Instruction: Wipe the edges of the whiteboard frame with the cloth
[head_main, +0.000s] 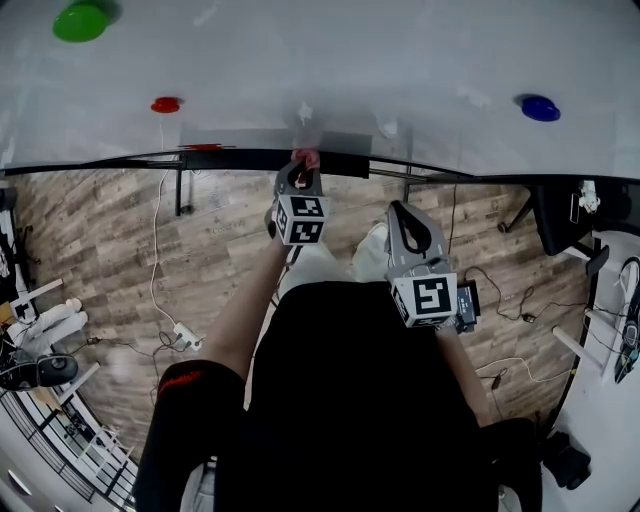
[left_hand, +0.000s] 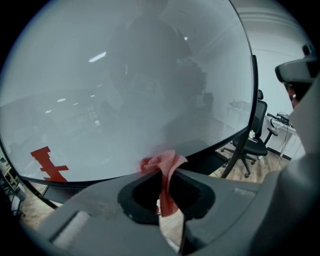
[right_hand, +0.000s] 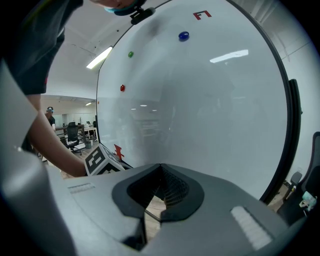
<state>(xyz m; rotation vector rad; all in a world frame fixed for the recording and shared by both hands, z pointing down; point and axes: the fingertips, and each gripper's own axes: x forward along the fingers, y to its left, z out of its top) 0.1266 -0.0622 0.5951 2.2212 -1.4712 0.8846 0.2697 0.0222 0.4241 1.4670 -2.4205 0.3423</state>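
The whiteboard (head_main: 350, 70) fills the top of the head view, with its black frame (head_main: 240, 160) running along the lower edge. My left gripper (head_main: 303, 166) is shut on a pink-red cloth (head_main: 305, 157), which is pressed against that lower frame edge near the middle. In the left gripper view the cloth (left_hand: 163, 162) bunches out between the jaws of the left gripper (left_hand: 165, 175), right at the black frame (left_hand: 212, 151). My right gripper (head_main: 398, 208) hangs lower and further right, off the board. Seen up close, the right gripper (right_hand: 161, 169) is shut with nothing in it.
A green magnet (head_main: 80, 20), a red magnet (head_main: 165, 104) and a blue magnet (head_main: 540, 107) sit on the board, with a red mark (left_hand: 47, 162) near the frame. Cables and a power strip (head_main: 185, 335) lie on the wooden floor. An office chair (left_hand: 255, 140) stands right.
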